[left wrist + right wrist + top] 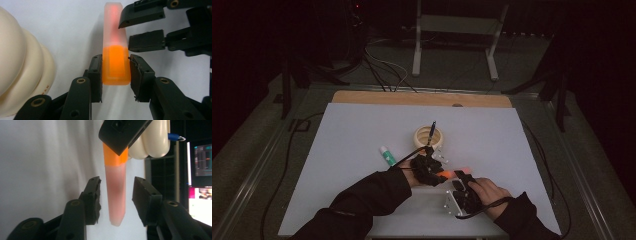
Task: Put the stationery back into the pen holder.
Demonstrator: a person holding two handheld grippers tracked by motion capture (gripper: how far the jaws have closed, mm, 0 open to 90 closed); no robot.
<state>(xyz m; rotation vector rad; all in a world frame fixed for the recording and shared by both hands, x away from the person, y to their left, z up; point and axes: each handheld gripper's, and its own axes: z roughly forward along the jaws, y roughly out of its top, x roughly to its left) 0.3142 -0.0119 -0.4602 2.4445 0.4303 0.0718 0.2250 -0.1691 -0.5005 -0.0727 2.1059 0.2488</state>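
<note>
An orange highlighter (116,67) with a translucent pinkish cap (113,22) is held level just above the white board. My left gripper (115,68) is shut on its orange body, both pads pressed against its sides. My right gripper (116,192) straddles the cap (115,197), with a narrow gap visible on each side between pad and cap. In the high view the left gripper (432,167) and right gripper (460,177) meet tip to tip near the board's front, the highlighter (455,173) between them.
A cream ribbed holder (428,136) with a dark pen (432,130) in it stands just behind the grippers, close on the left in the left gripper view (22,62). A white-and-green marker (387,155) lies to the left on the board (352,130). Cables run along both sides.
</note>
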